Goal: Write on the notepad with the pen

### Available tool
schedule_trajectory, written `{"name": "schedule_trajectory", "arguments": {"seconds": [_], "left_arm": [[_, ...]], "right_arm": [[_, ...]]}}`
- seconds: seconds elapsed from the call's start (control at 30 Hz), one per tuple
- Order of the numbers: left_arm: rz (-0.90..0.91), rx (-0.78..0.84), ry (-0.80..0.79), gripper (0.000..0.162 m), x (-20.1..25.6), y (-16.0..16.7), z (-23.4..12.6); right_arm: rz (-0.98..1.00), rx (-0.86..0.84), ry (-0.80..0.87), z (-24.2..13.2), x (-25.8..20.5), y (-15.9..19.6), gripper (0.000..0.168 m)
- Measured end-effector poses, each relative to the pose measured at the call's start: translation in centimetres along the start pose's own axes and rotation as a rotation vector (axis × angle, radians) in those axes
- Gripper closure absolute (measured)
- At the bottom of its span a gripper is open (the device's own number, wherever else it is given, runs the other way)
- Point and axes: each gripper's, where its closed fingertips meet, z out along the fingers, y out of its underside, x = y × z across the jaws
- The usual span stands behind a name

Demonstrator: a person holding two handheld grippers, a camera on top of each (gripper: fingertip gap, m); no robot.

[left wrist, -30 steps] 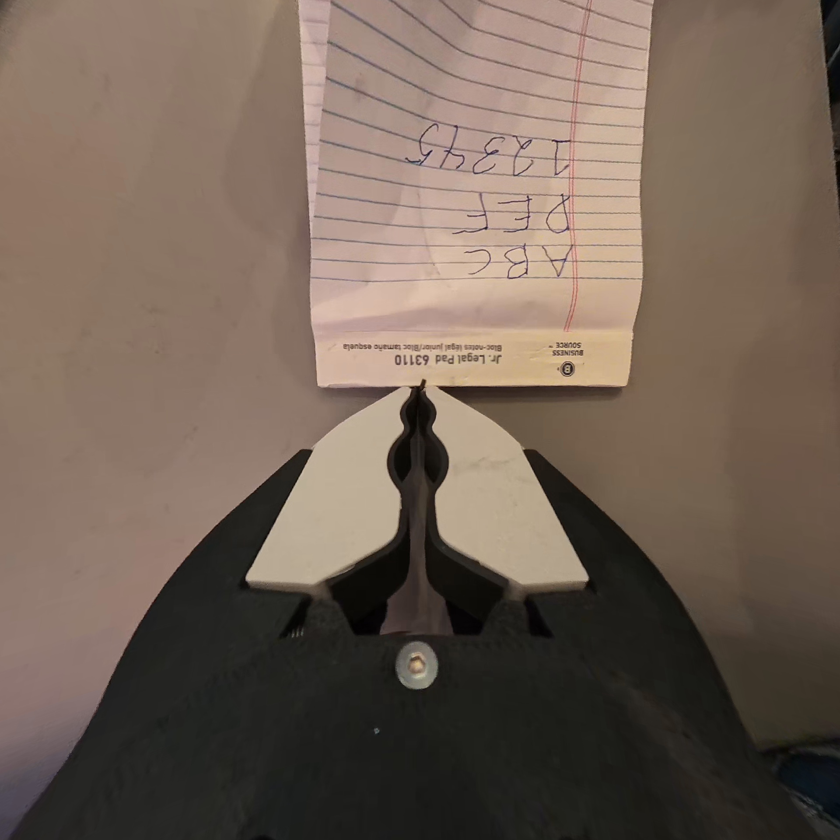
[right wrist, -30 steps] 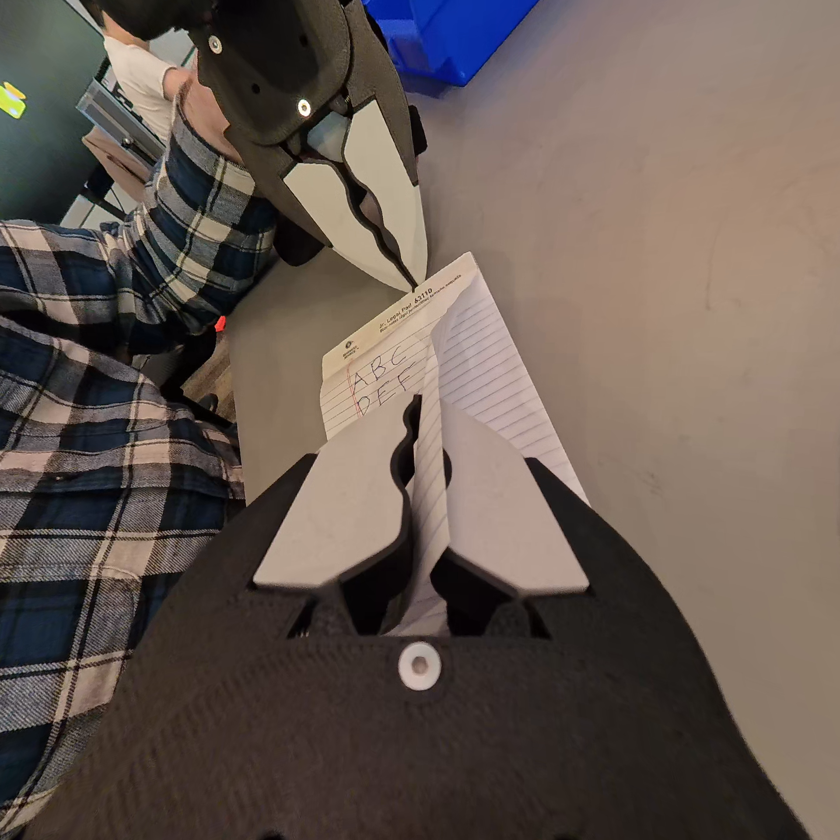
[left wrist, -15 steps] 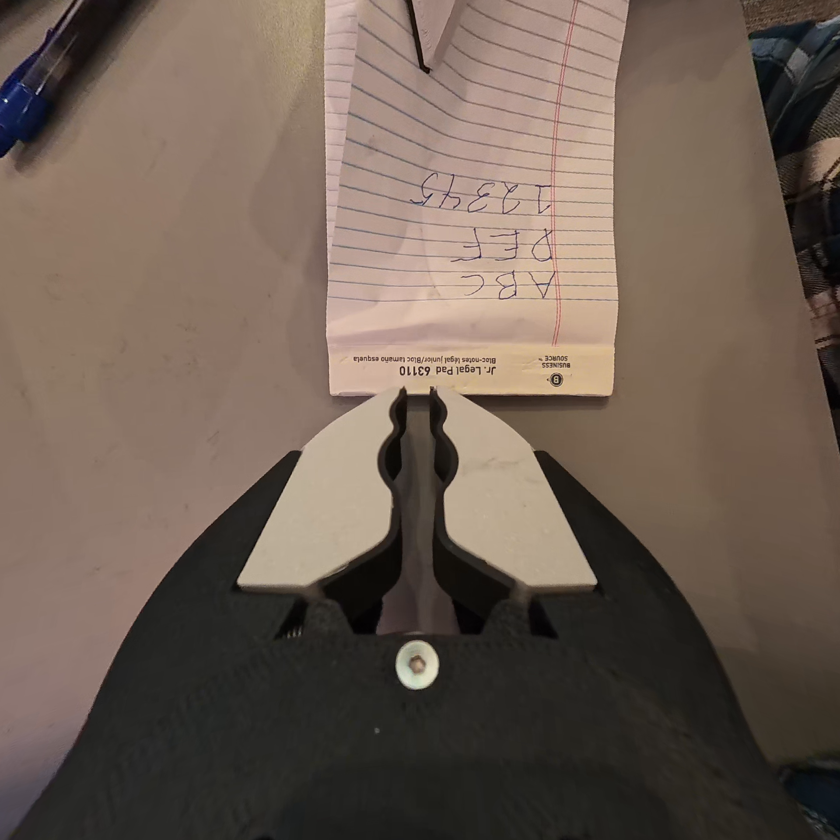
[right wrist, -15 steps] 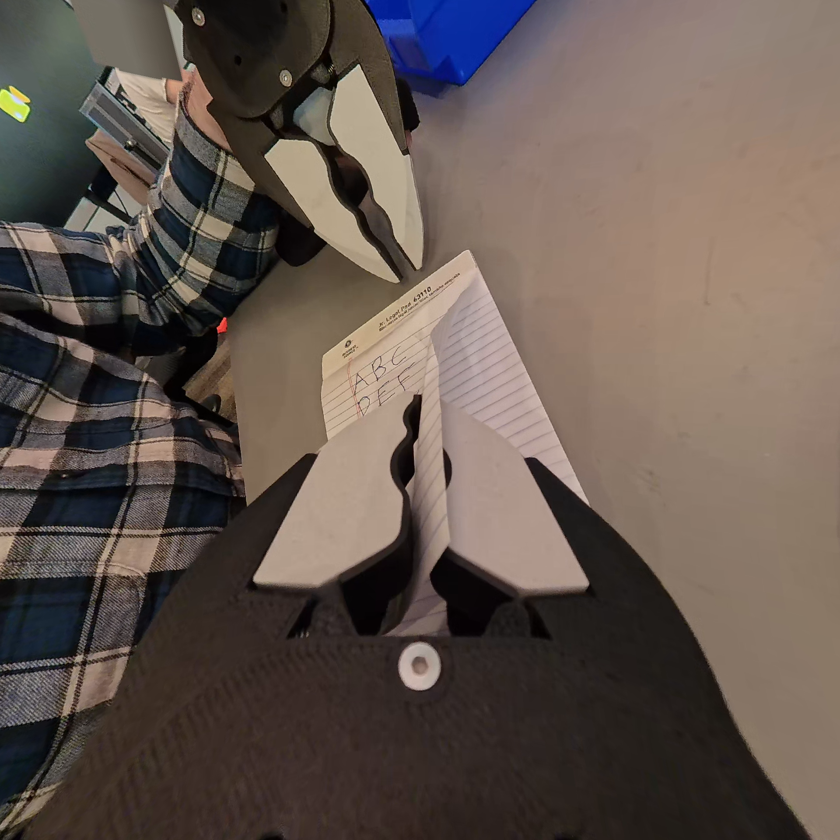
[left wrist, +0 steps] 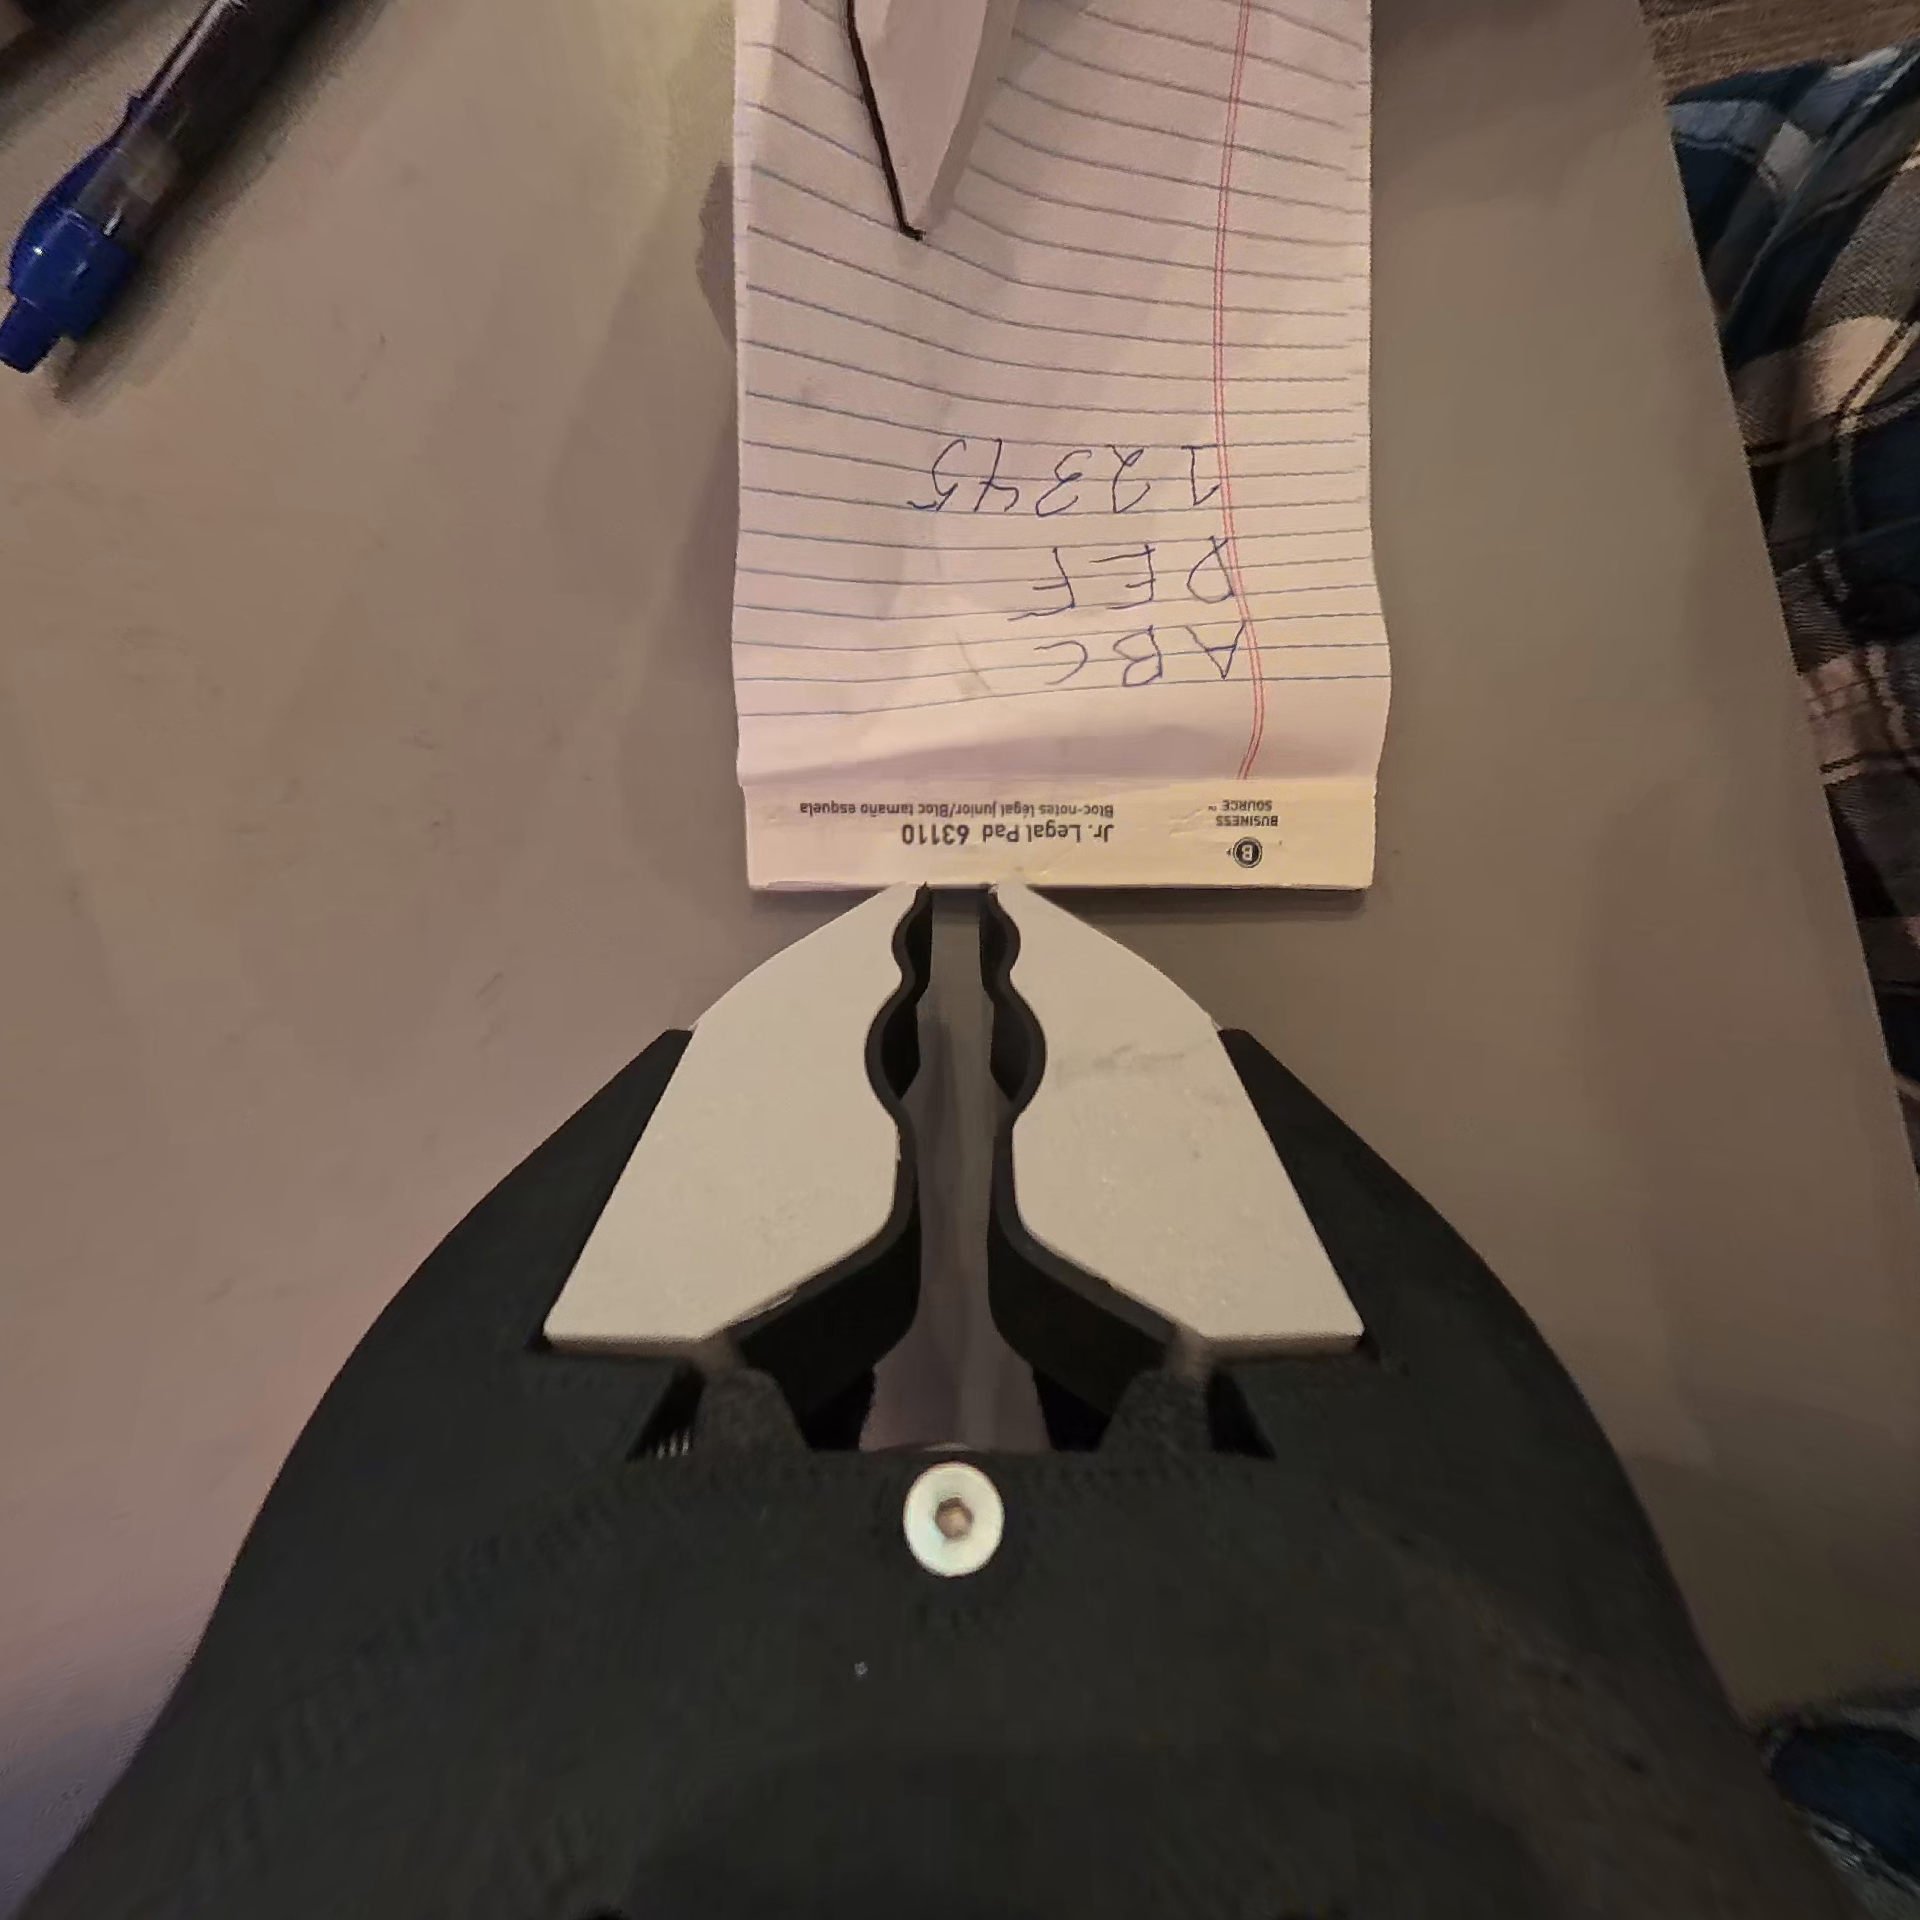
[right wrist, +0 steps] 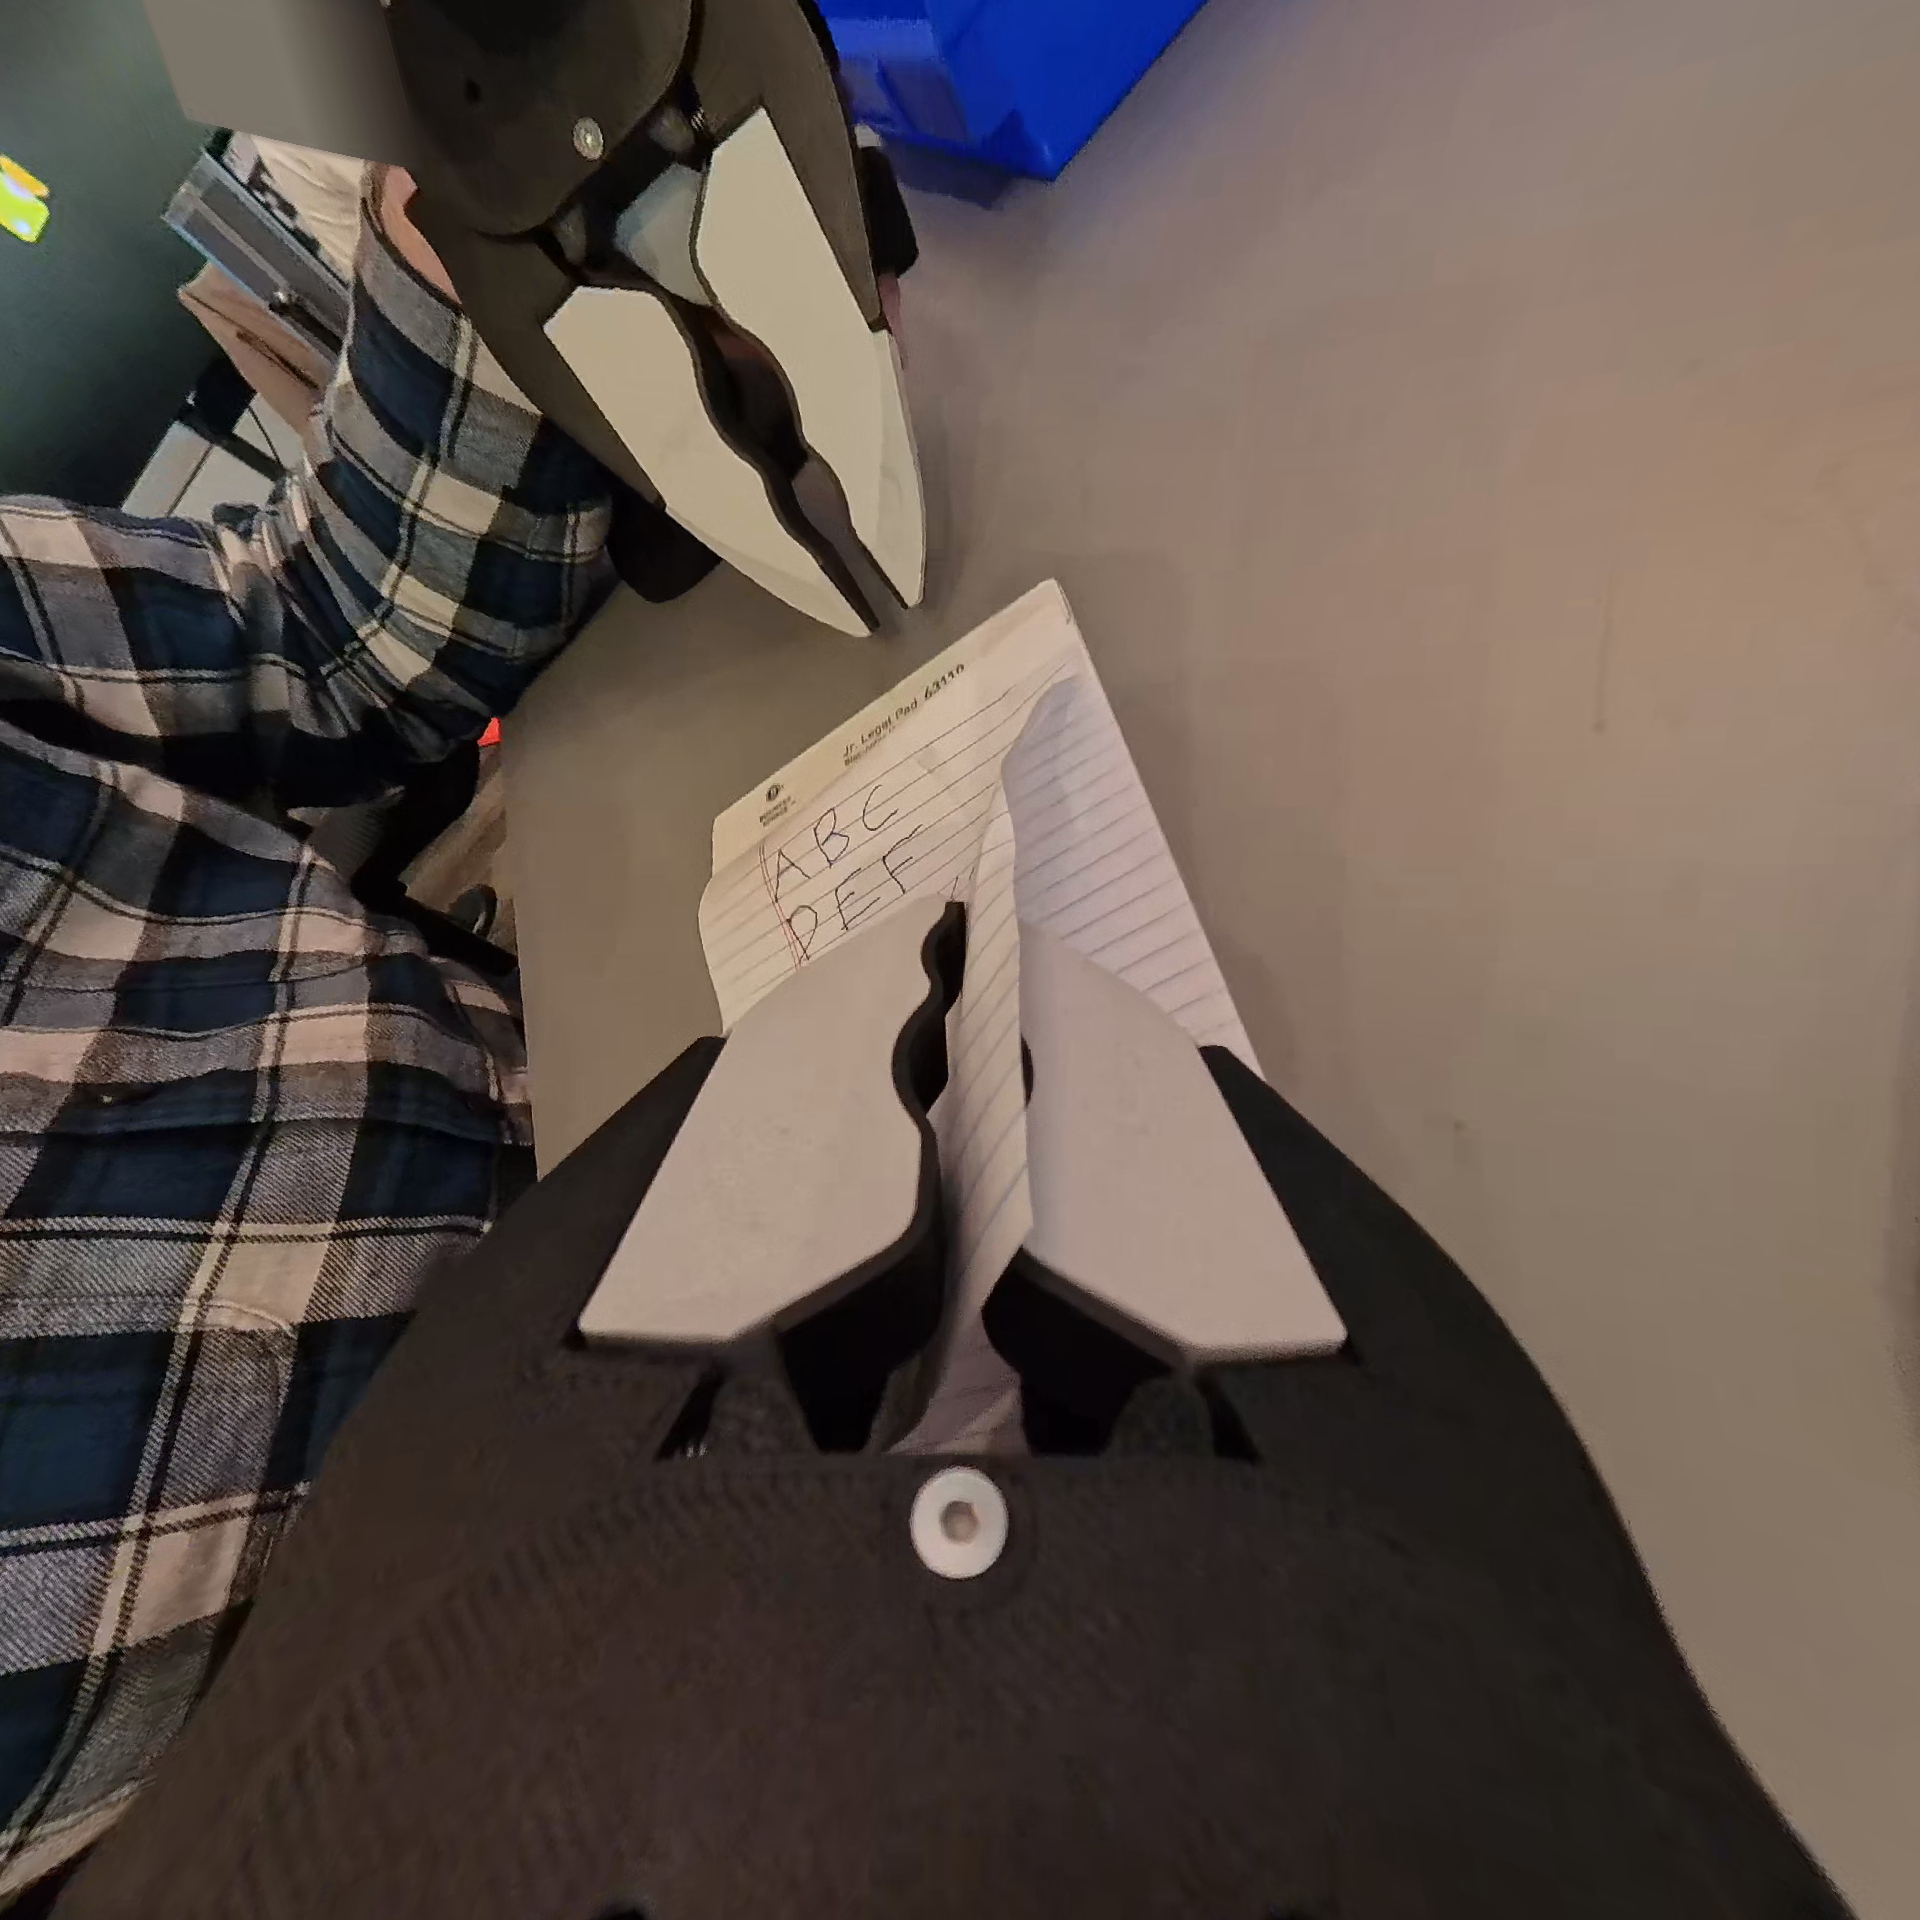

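Backing off the bound edge of the legal pad, the left claw is now parting slightly, holding nothing — a second ago it was closed there. Opposite, the right claw is staying clamped on the lifted top sheet. Off to the left claw's far left, the blue pen is lying unused — writing is apparently finished.

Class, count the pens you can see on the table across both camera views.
1. A blue pen lies on the table, off to the side of the notepad, in the left wrist view. Others may lie outside the frames.
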Motion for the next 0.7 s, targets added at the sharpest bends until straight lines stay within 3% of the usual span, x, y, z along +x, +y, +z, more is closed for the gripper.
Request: {"name": "schedule_trajectory", "arguments": {"seconds": [0.2,0.7], "left_arm": [[0.0,0.006,-0.002,0.154,0.0,0.1,-0.3],[0.001,0.019,0.027,0.153,0.3,-0.3,0.4]], "right_arm": [[-0.039,-0.071,0.002,0.9,0.2,0.1,0.168],[0.063,0.003,0.018,-0.5,-0.4,0.0,0.168]]}}
